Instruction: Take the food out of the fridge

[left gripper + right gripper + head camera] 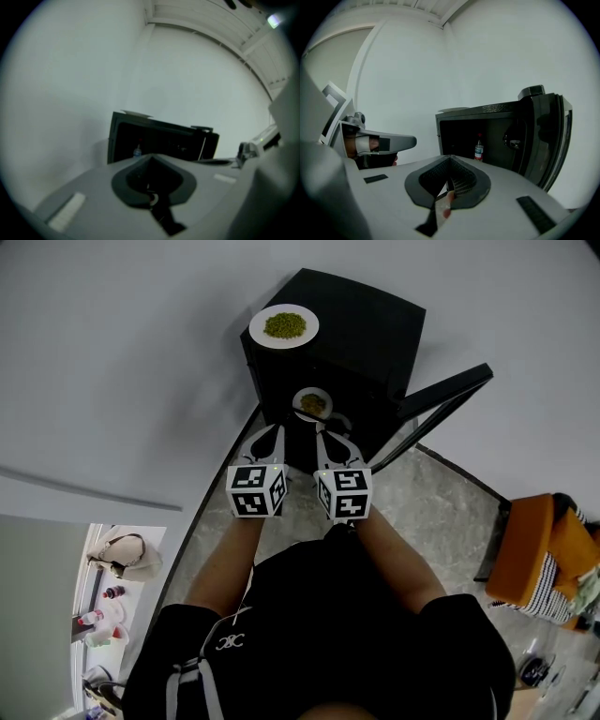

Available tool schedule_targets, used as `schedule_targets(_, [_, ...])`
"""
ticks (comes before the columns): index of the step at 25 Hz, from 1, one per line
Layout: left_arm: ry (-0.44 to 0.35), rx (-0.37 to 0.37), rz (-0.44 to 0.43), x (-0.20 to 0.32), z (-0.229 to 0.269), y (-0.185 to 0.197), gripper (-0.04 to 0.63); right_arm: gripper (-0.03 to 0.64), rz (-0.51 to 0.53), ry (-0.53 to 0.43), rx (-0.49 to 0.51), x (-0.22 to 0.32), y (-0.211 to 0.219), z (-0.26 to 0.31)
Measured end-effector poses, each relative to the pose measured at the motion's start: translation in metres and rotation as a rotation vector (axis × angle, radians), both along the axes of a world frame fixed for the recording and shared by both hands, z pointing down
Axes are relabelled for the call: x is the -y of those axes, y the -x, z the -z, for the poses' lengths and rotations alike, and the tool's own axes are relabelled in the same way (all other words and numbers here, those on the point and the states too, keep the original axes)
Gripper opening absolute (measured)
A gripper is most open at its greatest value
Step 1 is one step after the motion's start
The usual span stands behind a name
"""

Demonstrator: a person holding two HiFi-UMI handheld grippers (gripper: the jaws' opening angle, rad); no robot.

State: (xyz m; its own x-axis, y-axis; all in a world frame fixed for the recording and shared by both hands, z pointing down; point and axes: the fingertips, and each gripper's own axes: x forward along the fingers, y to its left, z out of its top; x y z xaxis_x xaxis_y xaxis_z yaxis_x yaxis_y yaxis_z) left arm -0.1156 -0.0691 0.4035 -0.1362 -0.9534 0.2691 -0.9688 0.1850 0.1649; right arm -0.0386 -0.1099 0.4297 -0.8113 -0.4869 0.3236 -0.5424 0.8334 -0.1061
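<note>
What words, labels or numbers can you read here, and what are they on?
No text reads clearly.
Label on the bottle in the fridge: too small to read.
On the marker cubes: square patterns, no words.
White emblem on the person's black top: too small to read.

Your fridge (366, 324) stands on the floor (441, 512), its door (450, 395) open. On its top you have a plate (258, 329) of green food (284, 325); inside stands a bottle (478, 148).
</note>
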Motion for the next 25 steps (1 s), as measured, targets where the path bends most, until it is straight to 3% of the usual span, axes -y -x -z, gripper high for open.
schedule_targets(7, [0.012, -0.073, 0.005, -0.002, -0.015, 0.001, -0.002, -0.011, -0.017, -0.002, -0.002, 0.003, -0.001, 0.000])
schedule_targets(10, [0.028, -0.145, 0.016, -0.001, -0.035, 0.005, -0.001, -0.011, -0.014, 0.006, -0.013, 0.003, -0.003, -0.005])
schedule_targets(13, [0.045, -0.308, 0.009, 0.009, -0.072, 0.008, 0.000, -0.011, 0.007, 0.007, -0.043, 0.000, -0.005, -0.013])
schedule_targets(16, [0.061, -0.550, 0.016, 0.022, -0.120, 0.012, 0.000, -0.009, 0.017, 0.013, -0.065, 0.003, -0.008, -0.020])
schedule_targets(20, [-0.054, -0.872, 0.084, 0.043, -0.170, 0.024, 0.002, -0.011, 0.062, 0.018, -0.095, 0.014, -0.006, -0.028])
schedule_targets(22, [-0.098, -0.957, 0.117, 0.054, -0.191, 0.029, 0.002, -0.009, 0.094, 0.021, -0.123, 0.020, -0.002, -0.037])
schedule_targets(25, [-0.101, -0.996, 0.154, 0.074, -0.225, 0.037, 0.002, -0.009, 0.135, 0.031, -0.147, 0.030, 0.009, -0.050])
